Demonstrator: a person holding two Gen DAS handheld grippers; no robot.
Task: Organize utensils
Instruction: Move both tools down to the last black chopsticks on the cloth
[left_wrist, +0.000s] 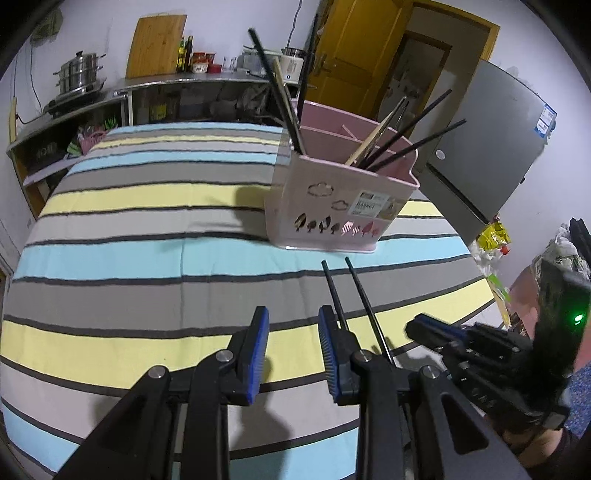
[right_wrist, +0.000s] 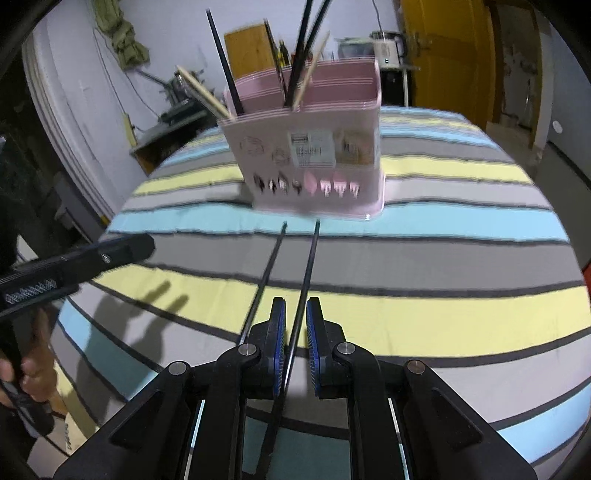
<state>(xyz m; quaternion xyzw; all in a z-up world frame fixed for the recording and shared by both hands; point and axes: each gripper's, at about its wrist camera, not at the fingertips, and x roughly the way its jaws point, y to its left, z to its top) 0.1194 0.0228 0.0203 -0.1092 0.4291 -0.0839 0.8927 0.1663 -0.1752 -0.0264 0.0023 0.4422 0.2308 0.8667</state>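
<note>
A pink utensil basket (left_wrist: 336, 199) stands on the striped tablecloth and holds several black and wooden chopsticks; it also shows in the right wrist view (right_wrist: 314, 162). My right gripper (right_wrist: 295, 328) is nearly closed around a pair of black chopsticks (right_wrist: 308, 266) that point toward the basket, tips just short of its base. One chopstick lies between the pads, the other runs left of the left finger. In the left wrist view the pair (left_wrist: 354, 295) passes just right of my open, empty left gripper (left_wrist: 293, 332), with the right gripper (left_wrist: 436, 332) beside it.
The striped tablecloth (left_wrist: 147, 258) covers the table. A steel counter (left_wrist: 184, 79) with a pot, cutting board and bottles stands behind. A grey fridge (left_wrist: 491, 147) and a yellow door (left_wrist: 354, 55) are at the right. The other gripper's arm (right_wrist: 74, 262) shows left in the right wrist view.
</note>
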